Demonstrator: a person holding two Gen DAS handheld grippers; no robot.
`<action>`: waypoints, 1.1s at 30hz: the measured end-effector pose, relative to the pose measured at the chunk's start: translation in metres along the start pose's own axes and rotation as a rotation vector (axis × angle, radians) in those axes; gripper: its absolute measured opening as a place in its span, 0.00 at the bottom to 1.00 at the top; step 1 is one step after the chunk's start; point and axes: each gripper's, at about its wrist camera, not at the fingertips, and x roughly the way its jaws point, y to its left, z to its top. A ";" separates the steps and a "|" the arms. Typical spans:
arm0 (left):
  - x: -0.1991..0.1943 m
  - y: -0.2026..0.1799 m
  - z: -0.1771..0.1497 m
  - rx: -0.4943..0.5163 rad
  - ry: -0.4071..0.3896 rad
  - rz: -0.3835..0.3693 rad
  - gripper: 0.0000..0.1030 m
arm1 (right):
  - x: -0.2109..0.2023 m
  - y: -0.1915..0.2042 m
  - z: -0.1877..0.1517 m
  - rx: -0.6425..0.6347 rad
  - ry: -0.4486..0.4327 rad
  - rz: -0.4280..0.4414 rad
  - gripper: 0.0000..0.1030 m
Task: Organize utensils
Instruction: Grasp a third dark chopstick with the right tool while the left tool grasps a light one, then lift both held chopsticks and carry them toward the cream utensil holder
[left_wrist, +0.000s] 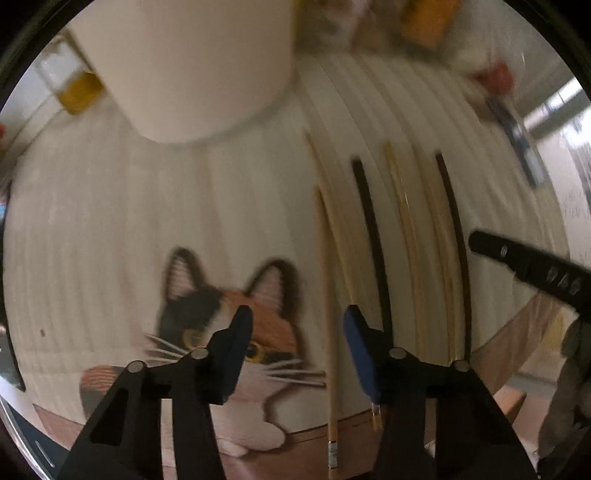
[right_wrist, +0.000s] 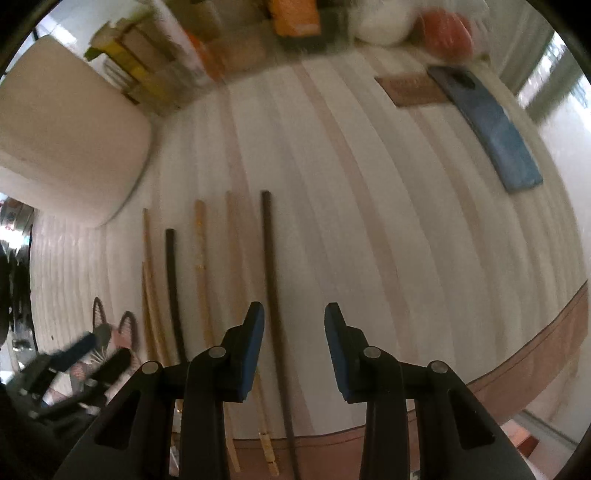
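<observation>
Several chopsticks lie side by side on a white striped placemat (left_wrist: 110, 221) with a calico cat picture (left_wrist: 236, 325). Some are pale wood (left_wrist: 327, 295), some gold (left_wrist: 406, 236) and some dark (left_wrist: 373, 240). In the right wrist view they show as pale sticks (right_wrist: 201, 266), a short black one (right_wrist: 173, 288) and a long dark one (right_wrist: 271, 295). My left gripper (left_wrist: 297, 325) is open and empty above the leftmost pale chopstick. My right gripper (right_wrist: 294, 317) is open and empty just right of the long dark chopstick. The left gripper also shows in the right wrist view (right_wrist: 99, 350).
A large white cylindrical container (left_wrist: 184, 62) stands at the mat's far left; it also shows in the right wrist view (right_wrist: 66, 133). A blue phone (right_wrist: 487, 125) and a brown card (right_wrist: 413, 90) lie at the far right. Bottles and packages (right_wrist: 295, 18) line the back. The mat's front edge (right_wrist: 535, 354) is near.
</observation>
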 end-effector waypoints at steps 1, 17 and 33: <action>0.006 -0.003 -0.003 0.016 0.017 0.011 0.32 | 0.002 -0.003 -0.001 0.006 0.005 0.007 0.35; 0.000 0.065 -0.013 -0.148 -0.034 0.126 0.05 | 0.010 -0.011 -0.025 -0.074 0.032 -0.011 0.05; -0.010 0.123 -0.037 -0.296 -0.022 0.063 0.05 | 0.018 -0.011 -0.018 -0.113 0.139 -0.035 0.06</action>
